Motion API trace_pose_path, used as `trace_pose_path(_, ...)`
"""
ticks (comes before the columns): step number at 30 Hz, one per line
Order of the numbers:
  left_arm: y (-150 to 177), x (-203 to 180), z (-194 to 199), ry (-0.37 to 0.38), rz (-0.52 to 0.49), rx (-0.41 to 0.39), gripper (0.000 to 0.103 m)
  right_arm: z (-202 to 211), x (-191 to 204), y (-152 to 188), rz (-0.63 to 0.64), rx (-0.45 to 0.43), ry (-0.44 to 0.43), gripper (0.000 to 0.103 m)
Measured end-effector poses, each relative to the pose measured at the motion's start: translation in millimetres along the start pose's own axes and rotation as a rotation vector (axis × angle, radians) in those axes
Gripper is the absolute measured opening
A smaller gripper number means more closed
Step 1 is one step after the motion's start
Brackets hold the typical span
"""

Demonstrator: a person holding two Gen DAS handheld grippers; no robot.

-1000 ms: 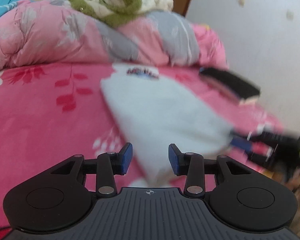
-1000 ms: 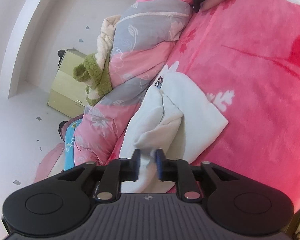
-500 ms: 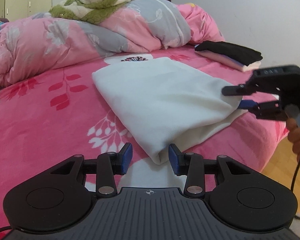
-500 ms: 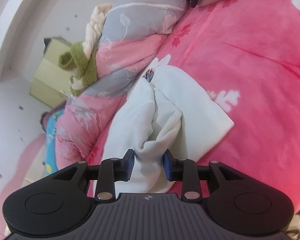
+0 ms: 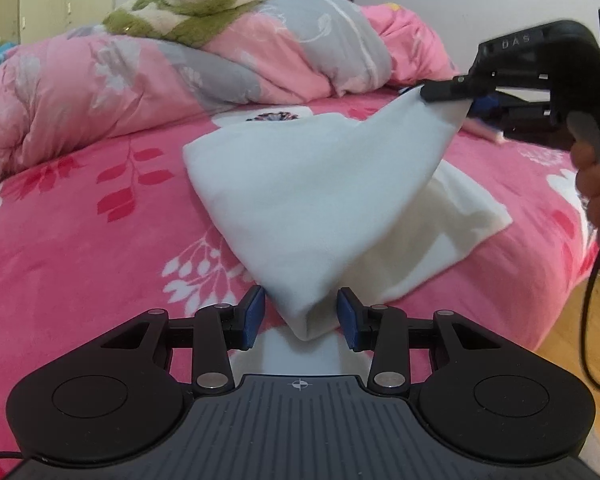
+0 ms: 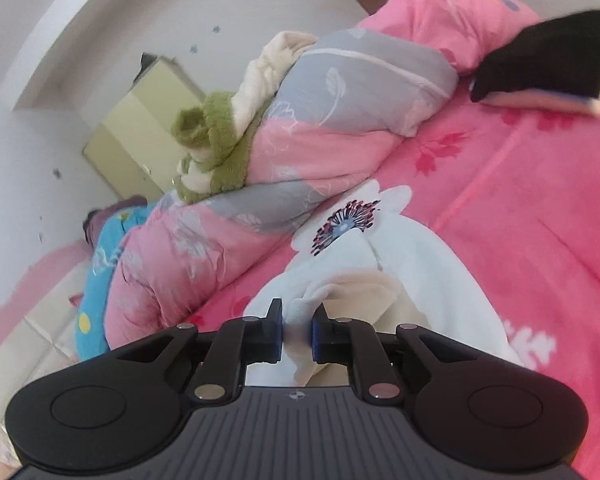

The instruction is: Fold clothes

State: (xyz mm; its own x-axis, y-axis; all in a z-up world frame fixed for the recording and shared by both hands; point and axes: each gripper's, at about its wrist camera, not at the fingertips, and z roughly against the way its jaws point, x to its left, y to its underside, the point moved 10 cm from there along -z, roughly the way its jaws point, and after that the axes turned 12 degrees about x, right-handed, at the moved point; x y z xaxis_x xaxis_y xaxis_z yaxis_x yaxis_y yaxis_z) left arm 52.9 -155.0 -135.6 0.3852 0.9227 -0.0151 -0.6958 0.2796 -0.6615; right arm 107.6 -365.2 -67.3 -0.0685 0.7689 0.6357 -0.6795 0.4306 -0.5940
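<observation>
A pink bed [image 5: 80,240] fills both views, its near edge cut off by the gripper bodies. Along the far side lies a rolled quilt [image 5: 148,76] with a green-and-cream throw [image 5: 196,4] on top; the quilt's left end runs out of the left wrist picture. The white cloth [image 5: 308,200] lies mid-bed, one corner lifted off the lower layer.

The right gripper [image 6: 298,332] has just been closing, and its pads now pinch a bunched fold of the cloth. In the left wrist view the same gripper [image 5: 446,94] shows at the right edge, holding the raised corner, a hand [image 5: 598,172] on its trigger half cut off.

The left gripper [image 5: 301,316] has its jaws apart, with a lower corner of the cloth between the pads; whether either pad touches it is hard to make out.

Only the right wrist view shows the black folded stack [image 6: 540,64] whole, and a cabinet [image 6: 140,128]; its picture is soft and tilted.
</observation>
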Motion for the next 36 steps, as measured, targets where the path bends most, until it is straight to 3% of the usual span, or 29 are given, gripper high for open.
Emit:
trace_pose_path(5,0,1,-4,-0.055,-0.010,0.016,0.040,8,25,-24,0.077,-0.035,-0.047,0.013)
trace_pose_path(8,2,2,-1,-0.074,-0.008,0.024,0.039,14,16,-23,0.088,-0.042,-0.026,0.013)
trace_pose_path(10,3,2,0,-0.078,-0.006,0.030,0.035,10,-7,-16,0.045,-0.013,0.004,0.013)
trace_pose_path(13,3,-3,4,-0.071,-0.016,0.026,0.019,1,-44,-4,-0.043,0.046,0.045,0.013)
trace_pose_path(14,2,-5,5,-0.069,-0.021,0.024,0.013,1,-42,-9,-0.043,0.045,0.030,0.012)
trace_pose_path(17,-1,-11,10,-0.085,-0.047,0.007,0.009,1,-30,-24,-0.026,0.037,-0.014,0.012)
trace_pose_path(20,-2,-12,11,-0.102,-0.062,0.005,0.008,15,0,-37,0.097,-0.006,-0.029,0.012)
trace_pose_path(23,2,-13,5,-0.107,-0.076,0.030,0.008,22,-16,-19,0.124,-0.010,0.031,0.012)
trace_pose_path(26,6,-17,3,-0.121,-0.107,0.039,0.007,10,-77,21,-0.014,0.079,0.103,0.012)
trace_pose_path(28,5,-18,5,-0.134,-0.126,0.037,0.006,3,-103,41,-0.105,0.111,0.089,0.011)
trace_pose_path(33,3,-18,9,-0.145,-0.138,0.029,0.005,26,-71,17,-0.024,0.012,0.047,0.011)
trace_pose_path(36,6,-17,5,-0.141,-0.131,0.046,0.005,21,-80,29,-0.024,0.034,0.066,0.011)
